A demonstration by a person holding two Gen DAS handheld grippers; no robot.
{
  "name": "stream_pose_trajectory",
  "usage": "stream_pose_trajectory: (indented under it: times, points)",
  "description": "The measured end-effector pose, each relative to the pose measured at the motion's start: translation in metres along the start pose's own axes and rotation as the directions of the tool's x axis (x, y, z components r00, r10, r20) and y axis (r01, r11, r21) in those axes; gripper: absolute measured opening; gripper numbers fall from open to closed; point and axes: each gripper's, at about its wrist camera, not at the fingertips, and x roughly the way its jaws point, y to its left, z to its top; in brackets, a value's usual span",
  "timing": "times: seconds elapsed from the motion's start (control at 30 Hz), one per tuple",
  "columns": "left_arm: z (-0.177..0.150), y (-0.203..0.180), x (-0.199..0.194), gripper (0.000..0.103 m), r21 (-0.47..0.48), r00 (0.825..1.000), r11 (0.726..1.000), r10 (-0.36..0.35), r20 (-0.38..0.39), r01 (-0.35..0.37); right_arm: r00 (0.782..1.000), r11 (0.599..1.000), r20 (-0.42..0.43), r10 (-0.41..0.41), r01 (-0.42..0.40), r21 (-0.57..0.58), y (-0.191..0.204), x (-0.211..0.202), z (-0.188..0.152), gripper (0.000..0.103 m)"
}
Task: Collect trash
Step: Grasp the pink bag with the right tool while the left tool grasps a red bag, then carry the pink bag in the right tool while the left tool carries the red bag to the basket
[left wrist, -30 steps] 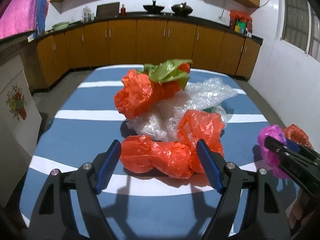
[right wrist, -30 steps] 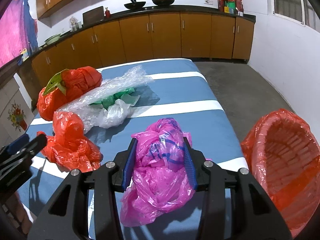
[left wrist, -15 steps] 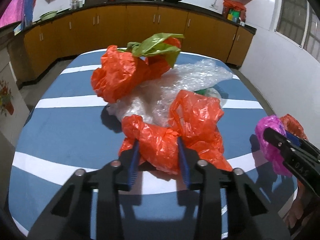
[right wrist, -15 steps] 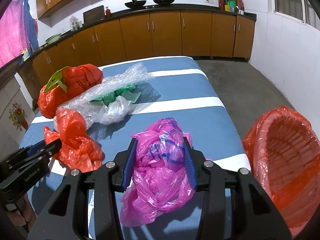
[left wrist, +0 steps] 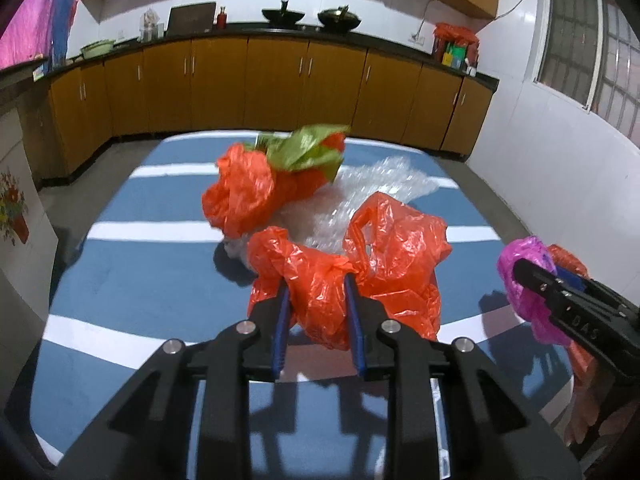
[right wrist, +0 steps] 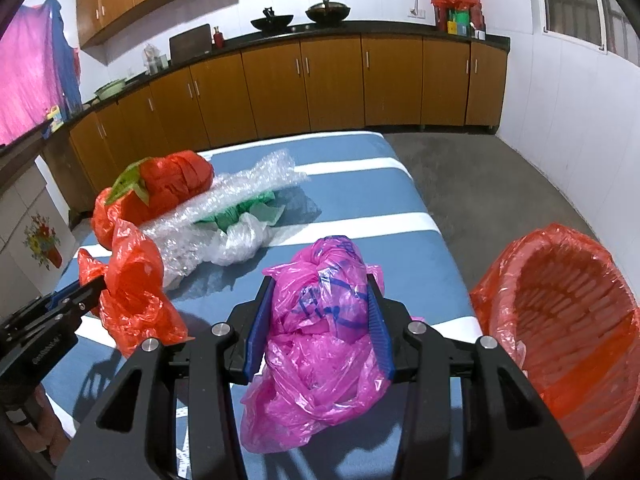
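Now both grippers carry crumpled plastic bags above the striped surface (right wrist: 352, 208)

Left gripper (left wrist: 316, 300) fingers pinch the orange bag (left wrist: 360, 272) at a bunched fold; right gripper (right wrist: 320, 320) fingers squeeze the pink bag (right wrist: 324, 328), beside the red-lined bin (right wrist: 568, 328). Both look light, soft and slippery, so a thick gathered wad probably holds best

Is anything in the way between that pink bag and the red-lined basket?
Nothing visible. The right gripper holds the pink bag by the table edge, and the basket sits open just right of it, with a clear gap between.
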Motion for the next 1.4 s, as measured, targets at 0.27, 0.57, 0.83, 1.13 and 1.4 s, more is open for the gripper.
stream_pose_trajectory:
  times: [0.27,0.57,0.83,1.13,1.4]
  points:
    - [0.015,-0.024,-0.017,0.026,0.031,0.998,0.999,-0.03,0.051,0.028,0.999,1.0,0.052,-0.008,0.006,0.021,-0.014,-0.025,0.006,0.045]
    - [0.027,-0.063,-0.016,0.026,0.073,0.994,0.994,-0.09,0.063,0.085,0.989,0.995,0.127,-0.078,0.07,0.068,-0.058,-0.062,0.015,0.045]
    - [0.034,-0.134,-0.012,0.026,0.152,0.977,0.969,-0.204,0.056,0.193,0.966,0.971,0.166,-0.2,0.172,0.168,-0.121,-0.095,0.013,0.045]
    - [0.03,-0.209,-0.002,0.026,0.219,0.949,0.927,-0.315,0.009,0.305,0.94,0.934,0.17,-0.296,0.246,0.26,-0.172,-0.12,0.004,0.045]
    - [0.023,-0.258,0.012,0.026,0.248,0.923,0.891,-0.382,-0.042,0.38,0.928,0.911,0.166,-0.333,0.271,0.31,-0.2,-0.127,-0.001,0.045]
